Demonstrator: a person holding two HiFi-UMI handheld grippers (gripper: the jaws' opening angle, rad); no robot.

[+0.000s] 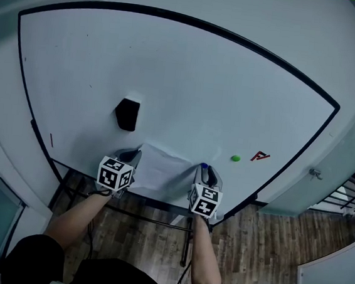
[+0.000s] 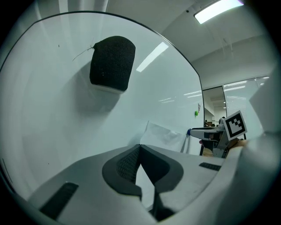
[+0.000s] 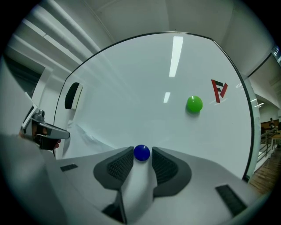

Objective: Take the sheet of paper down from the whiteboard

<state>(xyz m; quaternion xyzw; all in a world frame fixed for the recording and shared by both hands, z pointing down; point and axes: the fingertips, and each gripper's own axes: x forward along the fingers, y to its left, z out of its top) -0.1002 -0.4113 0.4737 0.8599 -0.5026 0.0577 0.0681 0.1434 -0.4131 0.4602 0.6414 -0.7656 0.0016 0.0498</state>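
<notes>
At the lower centre of the head view, the sheet of paper point(image 1: 162, 171) lies against the whiteboard point(image 1: 190, 76). Its two lower corners are covered by the marker cubes of the claws. White on white, its outline is hard to trace. In the right gripper view it shows only as a faint creased patch at the lower left. In the left gripper view its lower part is hidden behind the claw body. The red mark point(image 1: 260, 156) to the right of the green magnet point(image 1: 236, 157) is too small to read.

The left claw point(image 2: 139, 147) is closed. Its pad tips meet at the sheet's left edge, which runs down into them, and that edge stands slightly off the board. The black eraser point(image 2: 112, 63) sits on the board in the upper left of that view, apart from the sheet.

The right claw point(image 3: 141, 154) is narrowed onto the blue magnet point(image 3: 141, 152), which sits between the pad tips at the sheet's right edge. Contact on the right-hand pad is not fully clear. The green magnet lies to the upper right, apart from the claw.
</notes>
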